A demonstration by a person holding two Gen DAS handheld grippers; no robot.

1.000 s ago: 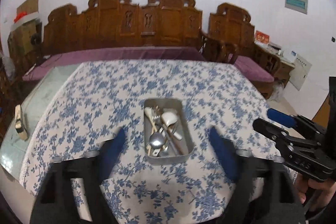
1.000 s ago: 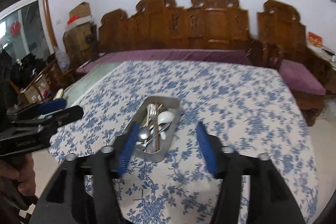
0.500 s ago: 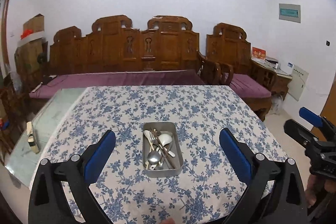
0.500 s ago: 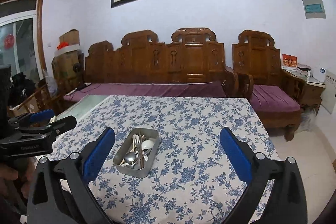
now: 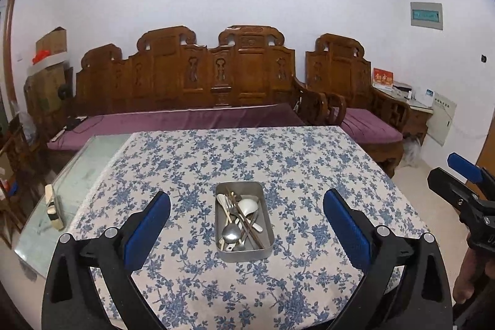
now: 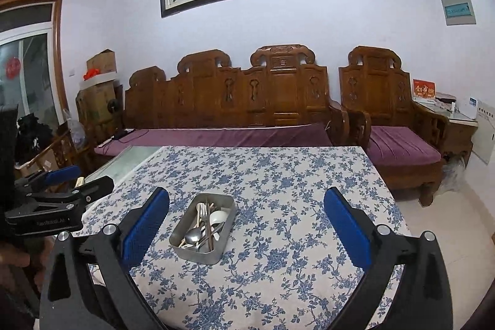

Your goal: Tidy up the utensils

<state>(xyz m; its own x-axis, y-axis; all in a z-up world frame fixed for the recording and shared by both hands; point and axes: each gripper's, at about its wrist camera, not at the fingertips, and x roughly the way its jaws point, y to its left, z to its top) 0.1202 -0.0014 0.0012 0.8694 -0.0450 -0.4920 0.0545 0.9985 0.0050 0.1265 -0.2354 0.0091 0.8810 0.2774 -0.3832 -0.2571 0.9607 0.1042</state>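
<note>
Both claws have pulled back and up from the metal tray [image 5: 244, 252], left claw [image 5: 246, 225] and right claw [image 6: 246, 225] both wide open, holding nothing. Utensils [image 5: 239, 220] all piled in the tray mid-table [image 5: 185, 163], near side, so looks basically done

Matt metal tin [image 5: 244, 252], shiny metal spoon [image 5: 231, 232], cotton-look tablecloth [image 5: 278, 163]

Metal tray [image 5: 244, 252] on bench w/ floral cloth; utensils [image 5: 239, 220] piled inside: spoons, fork, chopsticks, jumbled.
</note>
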